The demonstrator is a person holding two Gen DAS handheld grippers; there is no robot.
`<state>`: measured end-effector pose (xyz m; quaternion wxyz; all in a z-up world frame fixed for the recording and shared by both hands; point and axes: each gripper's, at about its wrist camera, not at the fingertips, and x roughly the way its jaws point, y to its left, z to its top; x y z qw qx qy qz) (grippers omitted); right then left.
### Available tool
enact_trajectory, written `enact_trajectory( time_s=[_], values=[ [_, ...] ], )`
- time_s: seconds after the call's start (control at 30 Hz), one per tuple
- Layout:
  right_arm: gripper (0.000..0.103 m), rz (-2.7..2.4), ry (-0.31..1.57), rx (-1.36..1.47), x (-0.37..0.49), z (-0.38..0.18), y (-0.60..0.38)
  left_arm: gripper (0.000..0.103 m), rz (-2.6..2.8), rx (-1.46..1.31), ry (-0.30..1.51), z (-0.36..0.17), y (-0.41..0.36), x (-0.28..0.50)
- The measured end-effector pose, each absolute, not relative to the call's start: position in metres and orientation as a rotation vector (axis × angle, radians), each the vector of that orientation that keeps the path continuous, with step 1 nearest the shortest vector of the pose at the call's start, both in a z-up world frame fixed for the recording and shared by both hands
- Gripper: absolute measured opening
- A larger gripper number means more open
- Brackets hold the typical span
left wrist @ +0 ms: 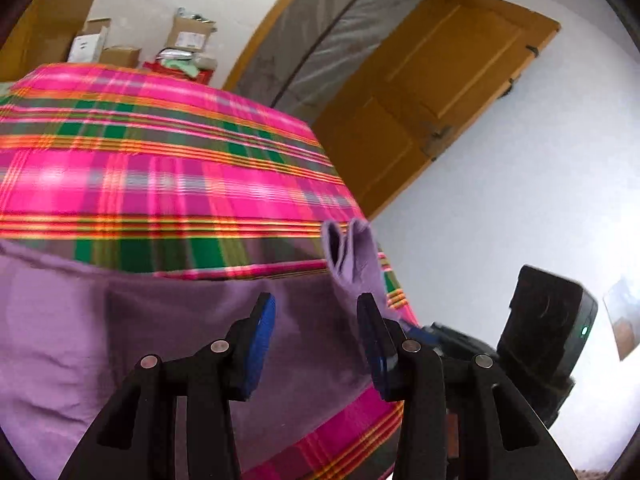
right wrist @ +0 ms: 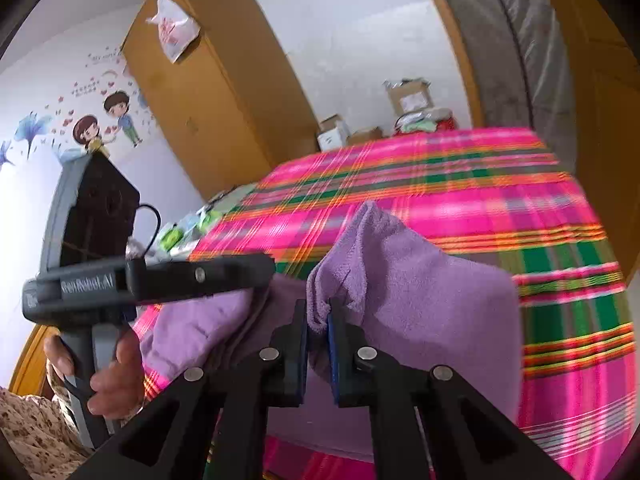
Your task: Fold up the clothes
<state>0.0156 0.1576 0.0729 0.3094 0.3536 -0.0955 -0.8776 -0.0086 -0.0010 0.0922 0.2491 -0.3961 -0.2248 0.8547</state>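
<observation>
A purple towel (left wrist: 120,320) lies spread on a bed under a pink, green and orange plaid cover (left wrist: 160,168). My left gripper (left wrist: 316,316) hovers over the towel, open, with nothing between its blue pads (left wrist: 262,336). In the right wrist view my right gripper (right wrist: 318,314) is shut on a bunched corner of the purple towel (right wrist: 420,288), lifted off the plaid cover (right wrist: 480,200). That raised corner (left wrist: 352,252) stands just beyond the left gripper's right finger. The left gripper's body (right wrist: 92,280) shows at the left, held by a hand (right wrist: 116,376).
A brown wooden door (left wrist: 440,92) and a plastic-wrapped mattress (left wrist: 332,36) stand against the white wall beyond the bed. Cardboard boxes (right wrist: 410,96) are stacked behind the bed's far end, next to a tall wooden wardrobe (right wrist: 216,92). Small items (right wrist: 180,232) lie by the bed's left edge.
</observation>
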Motion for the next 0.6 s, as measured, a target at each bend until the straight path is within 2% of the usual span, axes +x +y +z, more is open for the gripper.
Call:
enact_trajectory(
  time_s=[0.6],
  values=[
    [0.009,-2.166,-0.239,1.095,0.016,0.024,0.1,0.044,2.372,-1.168,-0.708,0.056,-0.046,-0.008]
  ],
)
